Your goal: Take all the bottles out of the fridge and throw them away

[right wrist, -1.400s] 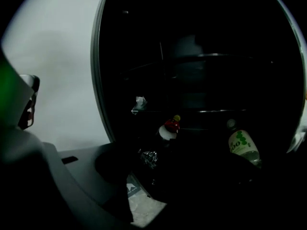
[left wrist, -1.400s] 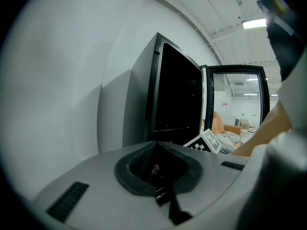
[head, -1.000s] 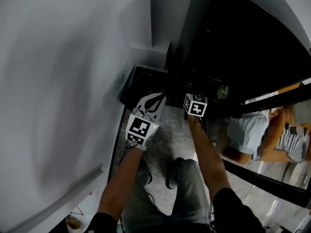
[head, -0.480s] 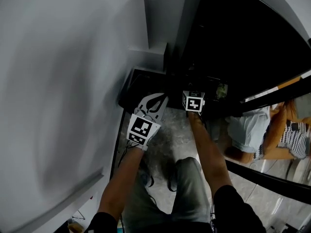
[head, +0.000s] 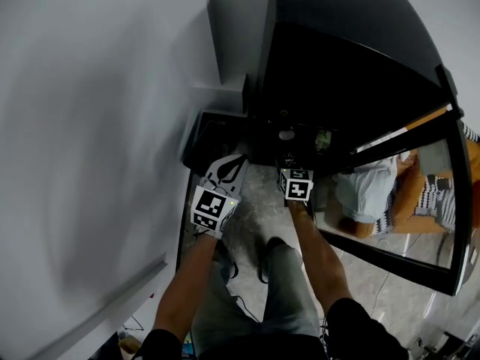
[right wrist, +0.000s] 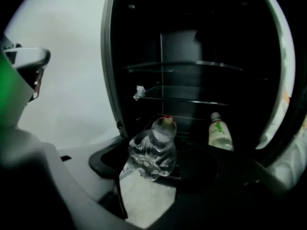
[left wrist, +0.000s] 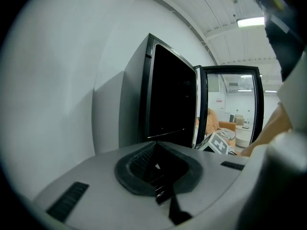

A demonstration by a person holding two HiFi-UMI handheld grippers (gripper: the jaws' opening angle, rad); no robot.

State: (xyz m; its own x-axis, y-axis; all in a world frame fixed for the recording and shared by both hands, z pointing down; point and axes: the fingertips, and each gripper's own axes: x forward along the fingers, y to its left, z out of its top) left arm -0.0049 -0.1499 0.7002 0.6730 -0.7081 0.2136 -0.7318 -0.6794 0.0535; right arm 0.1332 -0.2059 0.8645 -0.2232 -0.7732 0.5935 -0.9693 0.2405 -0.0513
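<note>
Right gripper [right wrist: 158, 174] jaws just widened, clear bottle [right wrist: 152, 155] between | left gripper [left wrist: 156, 169] jaws together | speckled floor [head: 255, 212]

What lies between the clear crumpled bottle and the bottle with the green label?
Nothing shows there. In the right gripper view, only a dark, bare stretch inside the fridge separates the clear bottle from the green-label bottle.

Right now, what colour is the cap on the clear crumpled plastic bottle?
Red cap, seen best in the right gripper view.
</note>
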